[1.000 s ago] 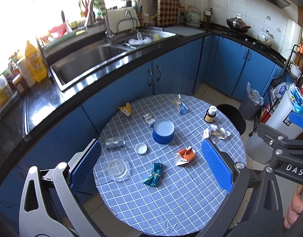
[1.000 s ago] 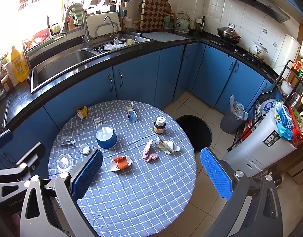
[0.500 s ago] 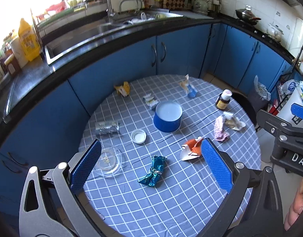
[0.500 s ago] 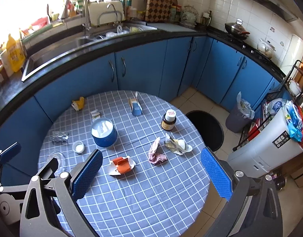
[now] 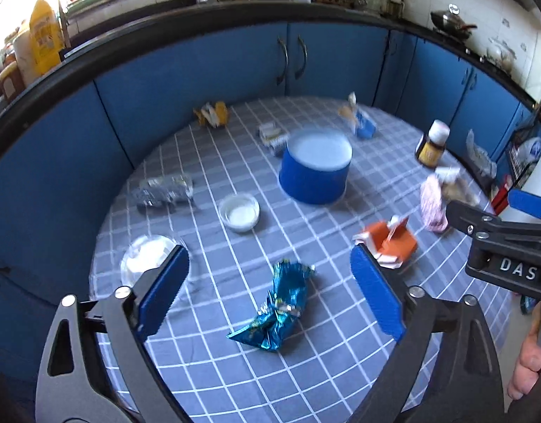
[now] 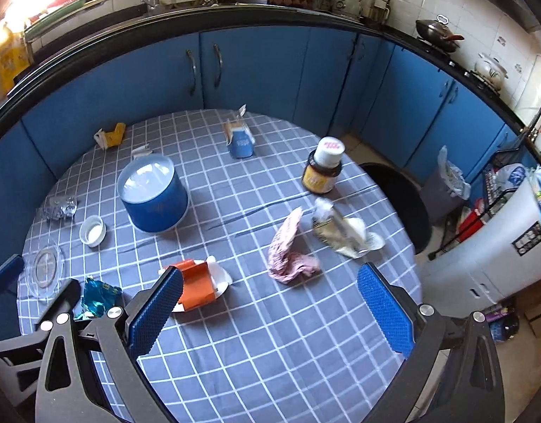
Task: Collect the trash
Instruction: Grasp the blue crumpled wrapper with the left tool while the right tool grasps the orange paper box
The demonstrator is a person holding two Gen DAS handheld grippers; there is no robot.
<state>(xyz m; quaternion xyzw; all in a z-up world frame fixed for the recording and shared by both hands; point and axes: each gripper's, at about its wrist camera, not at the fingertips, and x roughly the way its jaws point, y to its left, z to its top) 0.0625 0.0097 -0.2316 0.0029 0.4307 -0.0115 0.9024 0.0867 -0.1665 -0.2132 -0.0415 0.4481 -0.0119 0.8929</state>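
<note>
Trash lies scattered on the round checked table (image 5: 340,345). A crumpled blue foil wrapper (image 5: 277,306) lies between the fingers of my open left gripper (image 5: 270,282), just below them. An orange and white carton (image 5: 388,243) lies by its right finger. My open right gripper (image 6: 266,296) hovers over the table front; the orange carton (image 6: 200,283) sits by its left finger and a crumpled pink wrapper (image 6: 289,253) lies just beyond. A beige wrapper (image 6: 340,231), a blue carton (image 6: 239,141), a yellow wrapper (image 6: 111,135) and a foil wrapper (image 5: 164,190) lie farther off.
A blue round tin (image 6: 152,195), a brown jar (image 6: 323,172), a white lid (image 5: 239,211) and a glass dish (image 5: 147,257) stand on the table. Blue cabinets (image 6: 252,70) curve behind. A lined bin (image 6: 446,183), a black stool (image 6: 400,194) and a white appliance (image 6: 499,246) stand right.
Both grippers have come down and forward toward the table. The blue foil wrapper now lies between my left fingers, and the pink wrapper is closer to my right gripper. Both stay open.
</note>
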